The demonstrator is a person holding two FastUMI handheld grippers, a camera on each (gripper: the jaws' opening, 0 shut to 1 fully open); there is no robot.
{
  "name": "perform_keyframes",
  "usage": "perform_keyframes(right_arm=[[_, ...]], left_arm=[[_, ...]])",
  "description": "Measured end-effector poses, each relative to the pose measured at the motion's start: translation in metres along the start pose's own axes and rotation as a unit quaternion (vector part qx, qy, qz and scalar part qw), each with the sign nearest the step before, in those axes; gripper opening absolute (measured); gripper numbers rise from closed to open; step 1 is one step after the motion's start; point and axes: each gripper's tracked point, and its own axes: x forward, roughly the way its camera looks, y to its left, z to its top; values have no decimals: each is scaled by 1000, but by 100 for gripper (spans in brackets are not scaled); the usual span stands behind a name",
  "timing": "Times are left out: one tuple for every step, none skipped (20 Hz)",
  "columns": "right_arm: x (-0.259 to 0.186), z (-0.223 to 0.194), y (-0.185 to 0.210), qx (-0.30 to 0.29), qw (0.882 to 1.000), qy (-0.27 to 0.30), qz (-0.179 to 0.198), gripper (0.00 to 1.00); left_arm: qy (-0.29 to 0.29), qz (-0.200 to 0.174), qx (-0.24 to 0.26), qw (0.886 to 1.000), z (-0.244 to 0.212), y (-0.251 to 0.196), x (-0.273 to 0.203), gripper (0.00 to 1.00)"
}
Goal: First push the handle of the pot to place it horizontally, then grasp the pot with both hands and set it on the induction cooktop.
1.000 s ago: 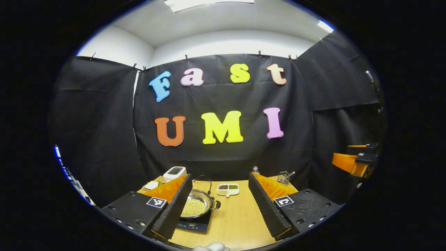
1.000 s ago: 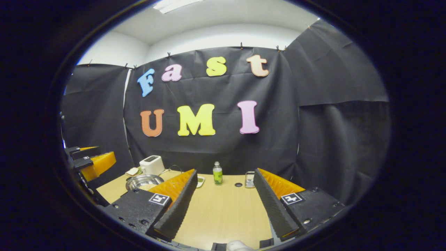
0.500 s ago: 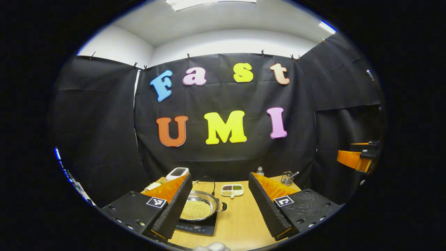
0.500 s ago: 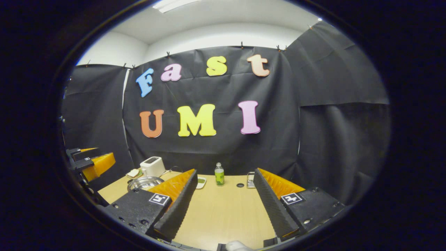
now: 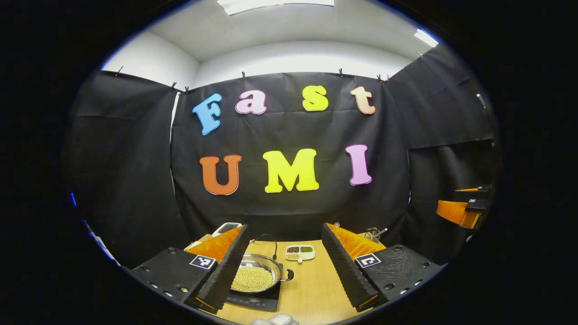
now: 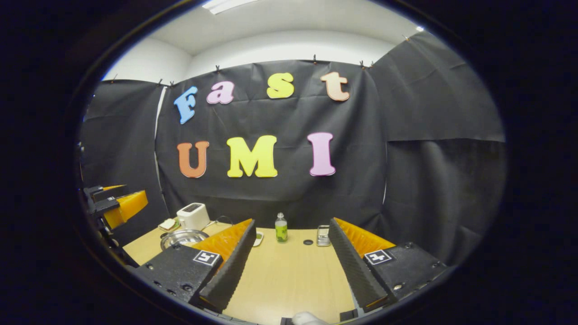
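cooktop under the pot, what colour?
Black induction cooktop, clearest in the left gripper view, under the pot.

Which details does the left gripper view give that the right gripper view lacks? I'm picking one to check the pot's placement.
Left gripper view: the induction cooktop under the pot, the yellow grains inside it, its side handle, and a divided dish. Right gripper view: a green bottle and a plate beside the toaster. Both: the pot, the toaster and the wooden table.
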Motion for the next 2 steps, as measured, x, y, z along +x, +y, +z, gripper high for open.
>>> perform_keyframes(right_arm=[[1,1,1,0,1000,-1,-1,97],[1,2,3,-1,1000,0,-1,97]], left_arm=[[0,-3,-2,1000,-1,0,1,96],[2,-5,-4,1000,-2,0,2,96]])
